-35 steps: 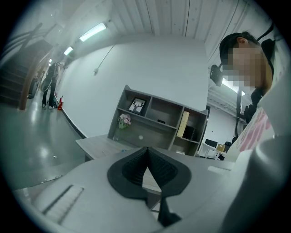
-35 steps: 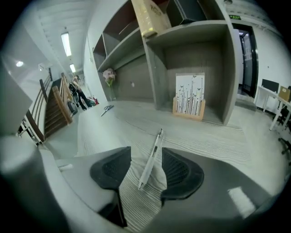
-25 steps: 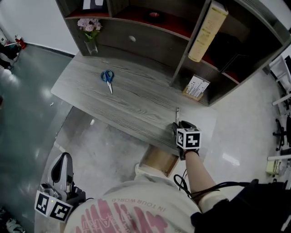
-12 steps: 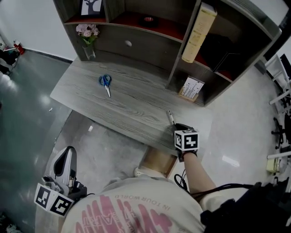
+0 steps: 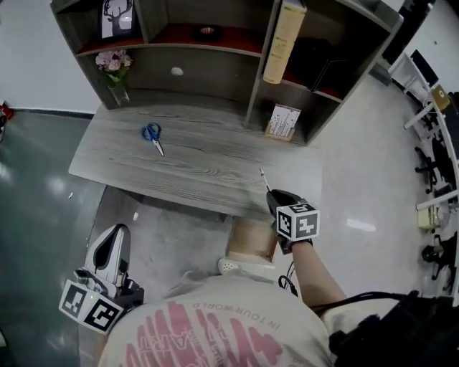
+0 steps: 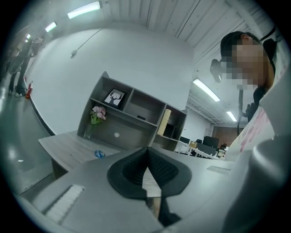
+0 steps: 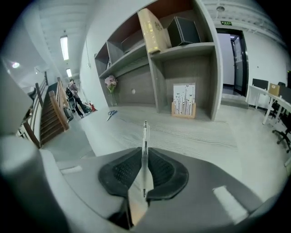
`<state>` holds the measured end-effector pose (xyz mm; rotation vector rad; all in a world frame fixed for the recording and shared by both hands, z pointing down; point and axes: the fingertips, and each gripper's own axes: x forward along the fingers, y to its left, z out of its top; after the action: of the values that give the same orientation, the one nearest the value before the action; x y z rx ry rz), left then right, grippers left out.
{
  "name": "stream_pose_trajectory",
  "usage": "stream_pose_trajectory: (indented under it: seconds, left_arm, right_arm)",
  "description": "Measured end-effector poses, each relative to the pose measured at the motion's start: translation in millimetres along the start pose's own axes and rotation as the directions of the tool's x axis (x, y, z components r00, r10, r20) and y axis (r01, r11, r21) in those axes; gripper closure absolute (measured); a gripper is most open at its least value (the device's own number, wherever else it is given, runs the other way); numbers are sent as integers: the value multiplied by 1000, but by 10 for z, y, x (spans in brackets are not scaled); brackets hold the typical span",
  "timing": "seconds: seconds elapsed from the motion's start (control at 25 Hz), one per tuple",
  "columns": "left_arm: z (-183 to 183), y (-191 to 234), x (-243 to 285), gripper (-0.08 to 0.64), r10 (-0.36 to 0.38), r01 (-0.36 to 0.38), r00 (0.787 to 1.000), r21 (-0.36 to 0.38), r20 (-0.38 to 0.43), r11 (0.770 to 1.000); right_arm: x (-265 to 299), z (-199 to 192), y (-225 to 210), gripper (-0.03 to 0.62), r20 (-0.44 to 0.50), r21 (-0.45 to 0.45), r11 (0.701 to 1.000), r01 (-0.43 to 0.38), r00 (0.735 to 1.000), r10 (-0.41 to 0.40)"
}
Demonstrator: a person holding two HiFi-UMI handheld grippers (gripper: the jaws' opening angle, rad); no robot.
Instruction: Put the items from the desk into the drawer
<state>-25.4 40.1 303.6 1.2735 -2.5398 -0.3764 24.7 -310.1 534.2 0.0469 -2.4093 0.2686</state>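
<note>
My right gripper point(image 5: 273, 200) is just above the desk's point(image 5: 193, 168) near right edge, shut on a thin clear pen point(image 5: 264, 179) after its jaws closed on it moments ago. The pen point(image 7: 145, 141) sticks out forward between the pads, clear of the desktop. Blue-handled scissors point(image 5: 151, 134) lie on the desk's left part and also show in the right gripper view point(image 7: 111, 113). The closed drawer with a round knob point(image 5: 176, 71) sits in the shelf unit at the back. My left gripper point(image 5: 117, 238) hangs low beside the desk, its jaws shut point(image 6: 146, 150) on nothing.
On the shelf unit stand a vase of pink flowers point(image 5: 115, 68), a framed picture point(image 5: 118, 16), a leaning tan book point(image 5: 284, 32) and a printed card stand point(image 5: 282, 122). A brown box point(image 5: 251, 240) sits under the desk's near edge.
The right gripper has risen from the desk edge with the pen, which now points up and away. The left gripper has shifted slightly.
</note>
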Motion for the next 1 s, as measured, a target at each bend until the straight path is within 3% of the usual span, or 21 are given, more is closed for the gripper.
stream_pose_trajectory:
  seconds: [0.24,0.52,0.76,1.0]
  left_arm:
    - [-34,19,75,540,-136,136,990,-8,-45,991]
    - [-155,-6,9,540,-275,274,956,-17,-103,961]
    - [-327,150,-151,541,-315,315,935,-29,-164,949]
    - [-409,216,-171,541,-321,317,928,-49,-192,947]
  right_arm:
    - [-379,-223,314,545,55,107,994,11,998,-17]
    - [-658,-696,574,545,33,161,983,92,995,-99]
    - [-628,-1195,826,543,-12,235,965,120,993,-120]
    - [-471,-1600,940,543,-141,239,962,133,985,-102]
